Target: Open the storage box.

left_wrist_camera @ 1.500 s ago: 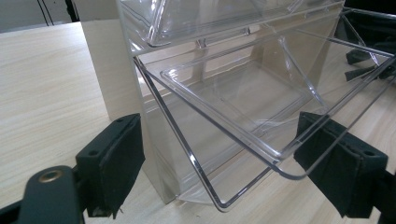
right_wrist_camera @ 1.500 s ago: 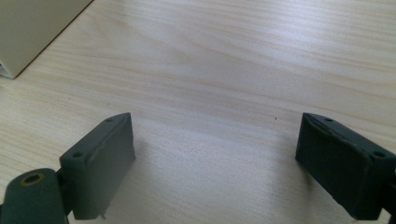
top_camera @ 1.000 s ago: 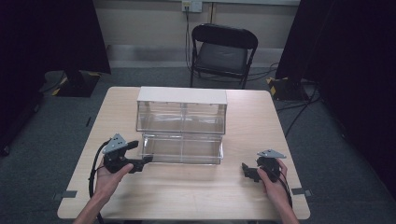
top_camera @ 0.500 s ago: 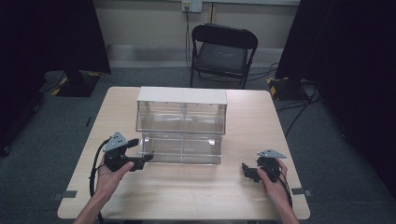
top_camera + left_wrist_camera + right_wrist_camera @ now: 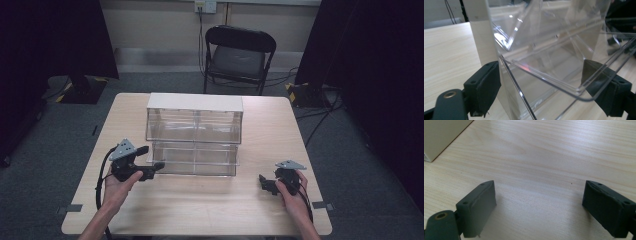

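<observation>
Left gripper (image 5: pixel 541 92) spread around clear drawer (image 5: pixel 195 159) corner.
Right gripper (image 5: pixel 539 207) spread, empty, over bare table (image 5: pixel 280 125).

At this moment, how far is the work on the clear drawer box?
Done: the lower drawer of the clear drawer box already stands pulled out toward the person. In hand: the left gripper is open around that drawer's front corner, not clamped. Left: closing the jaws and moving the drawer; the right gripper waits open over bare table.

Counts on and by the table (image 5: pixel 200 210)

One clear organizer (image 5: pixel 194 132), perhaps four drawers; two grippers; one chair (image 5: pixel 239 56).
</observation>
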`<state>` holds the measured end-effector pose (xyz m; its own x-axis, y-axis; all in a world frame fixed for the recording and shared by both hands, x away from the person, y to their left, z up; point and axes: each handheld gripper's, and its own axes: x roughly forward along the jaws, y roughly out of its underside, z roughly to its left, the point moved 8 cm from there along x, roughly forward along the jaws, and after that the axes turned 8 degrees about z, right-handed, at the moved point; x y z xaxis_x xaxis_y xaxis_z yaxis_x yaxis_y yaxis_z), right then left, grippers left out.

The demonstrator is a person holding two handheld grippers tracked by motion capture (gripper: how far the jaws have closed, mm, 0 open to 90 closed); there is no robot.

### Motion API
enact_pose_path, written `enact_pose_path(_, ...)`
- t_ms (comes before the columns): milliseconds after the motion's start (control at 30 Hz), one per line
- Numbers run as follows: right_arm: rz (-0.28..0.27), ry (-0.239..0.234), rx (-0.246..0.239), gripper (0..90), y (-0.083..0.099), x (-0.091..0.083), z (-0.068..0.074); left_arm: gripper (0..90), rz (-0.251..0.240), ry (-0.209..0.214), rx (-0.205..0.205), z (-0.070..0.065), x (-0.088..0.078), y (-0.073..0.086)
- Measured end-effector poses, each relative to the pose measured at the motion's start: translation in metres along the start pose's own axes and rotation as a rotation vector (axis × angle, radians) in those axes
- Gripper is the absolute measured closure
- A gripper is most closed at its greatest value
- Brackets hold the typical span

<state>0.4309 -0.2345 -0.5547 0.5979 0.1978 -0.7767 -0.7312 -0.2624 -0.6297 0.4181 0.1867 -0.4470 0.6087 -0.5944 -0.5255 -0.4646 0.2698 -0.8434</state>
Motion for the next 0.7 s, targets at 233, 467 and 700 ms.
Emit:
enact_pose_path(233,0.000,0.000,0.000,10.9,0.0000,0.0000,0.0000,15.6,0.000,0.005,-0.007,-0.0005,0.0006,-0.0029)
enact_pose_path(467,0.000,0.000,0.000,10.9,0.0000,0.0000,0.0000,15.6,-0.007,0.005,-0.005,0.0000,0.0005,-0.0045)
enact_pose_path(700,0.000,0.000,0.000,10.9,0.0000,0.0000,0.0000,15.6,-0.010,0.009,-0.010,-0.0003,0.0019,-0.0052)
